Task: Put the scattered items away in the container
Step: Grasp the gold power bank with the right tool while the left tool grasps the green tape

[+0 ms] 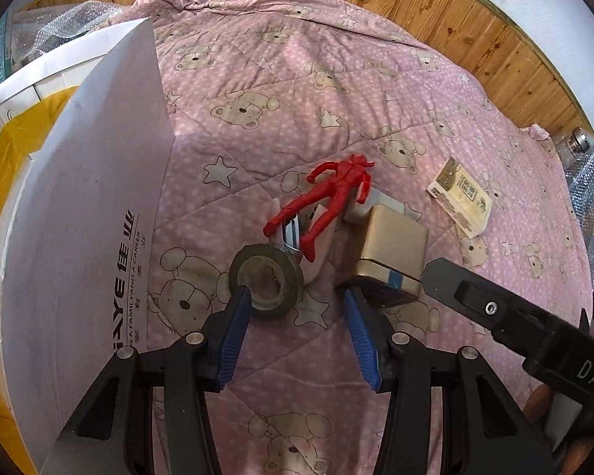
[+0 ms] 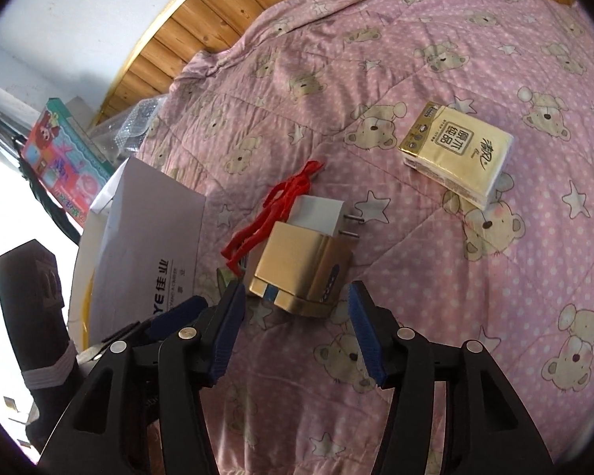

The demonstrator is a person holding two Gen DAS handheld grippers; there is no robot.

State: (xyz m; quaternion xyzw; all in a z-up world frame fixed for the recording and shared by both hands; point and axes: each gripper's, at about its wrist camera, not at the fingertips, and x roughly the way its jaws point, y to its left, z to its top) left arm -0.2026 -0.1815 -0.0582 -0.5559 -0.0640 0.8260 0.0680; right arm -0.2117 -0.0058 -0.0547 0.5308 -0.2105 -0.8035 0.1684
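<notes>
Lying just ahead of the spread-open left gripper [image 1: 297, 301], a matte tape roll [image 1: 266, 281] touches its left finger. The right gripper [image 2: 295, 297], also apart, faces a shiny gold box [image 2: 297, 273].

Black plastic jaws, ribbed blue pads [image 1: 229, 340], silver screws [image 1: 194, 337].

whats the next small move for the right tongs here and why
Probably ease the right tongs forward so the open jaws straddle the gold box, then close. The box lies just ahead of the fingertips, roughly centred in the gap, still on the quilt beside the red figure; nothing is held yet.
</notes>
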